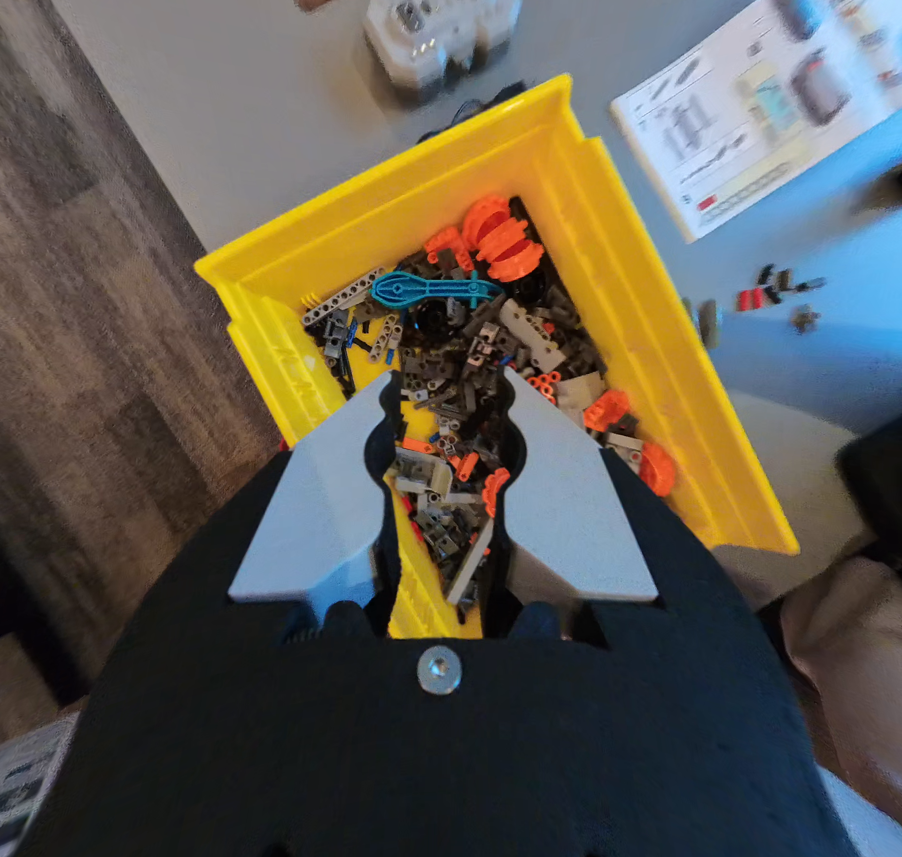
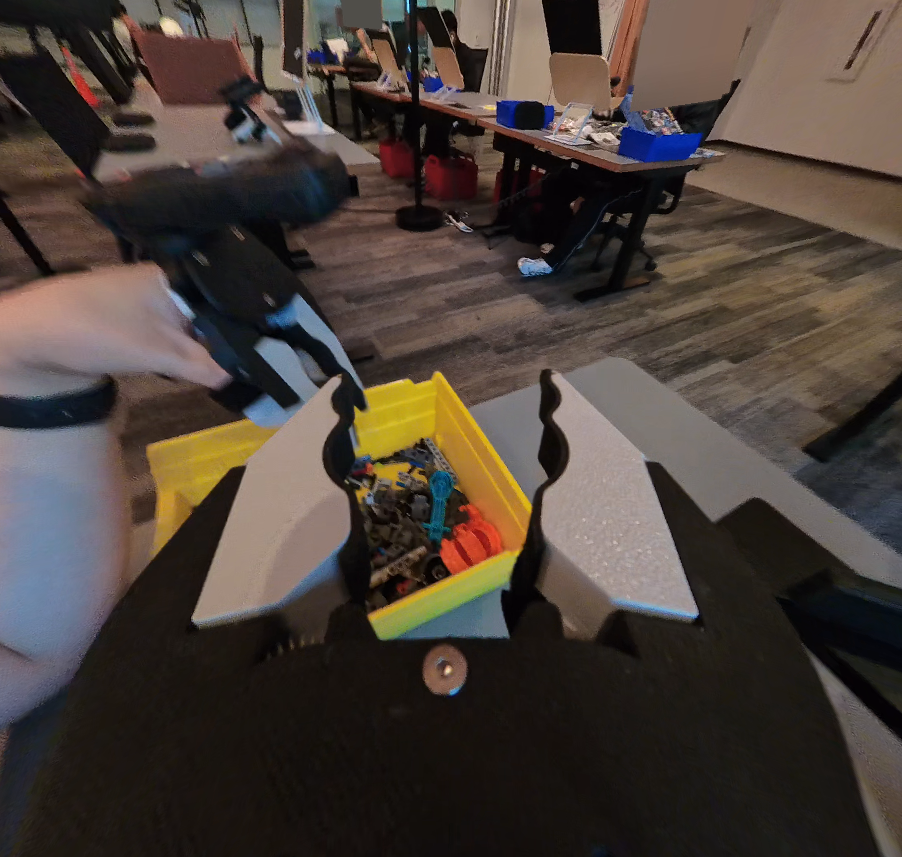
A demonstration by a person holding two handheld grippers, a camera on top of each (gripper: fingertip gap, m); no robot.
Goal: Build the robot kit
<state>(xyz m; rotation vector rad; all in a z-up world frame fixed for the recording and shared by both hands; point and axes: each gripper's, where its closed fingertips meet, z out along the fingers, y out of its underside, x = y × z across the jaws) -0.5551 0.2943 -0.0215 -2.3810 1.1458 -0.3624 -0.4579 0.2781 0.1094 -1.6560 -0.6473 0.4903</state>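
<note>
Firstly, in the left wrist view, the left gripper [image 1: 449,380] hangs above the yellow bin [image 1: 634,297] with its fingers apart at a middle width, and nothing is between them. The bin stands at the desk [image 1: 244,77] edge that borders the wooden floor. It is filled with small plastic building parts [image 1: 459,370]: grey beams, dark pins, orange wheel pieces [image 1: 502,238] toward the far corner, and one teal part [image 1: 429,289] lying on top. I judge these parts to be light, stiff and smooth, so they can slip between hard fingers. A long piece like the teal one seems best taken across its narrow middle. The loose pile will probably shift when touched. Beyond the bin lie a white controller [image 1: 439,23], an open instruction booklet [image 1: 761,101] toward the far right corner, and a few loose pieces [image 1: 771,292] on the desk.

Then, in the right wrist view, the right gripper [image 2: 446,384] points at the same bin [image 2: 468,438] from the other side, clearly above it. Its fingers are wide apart and empty. The left gripper [image 2: 312,370] shows at the left, blurred, held by a hand [image 2: 97,321] over the bin's far wall. Other tables [image 2: 537,126] with blue boxes stand farther in the room.
</note>
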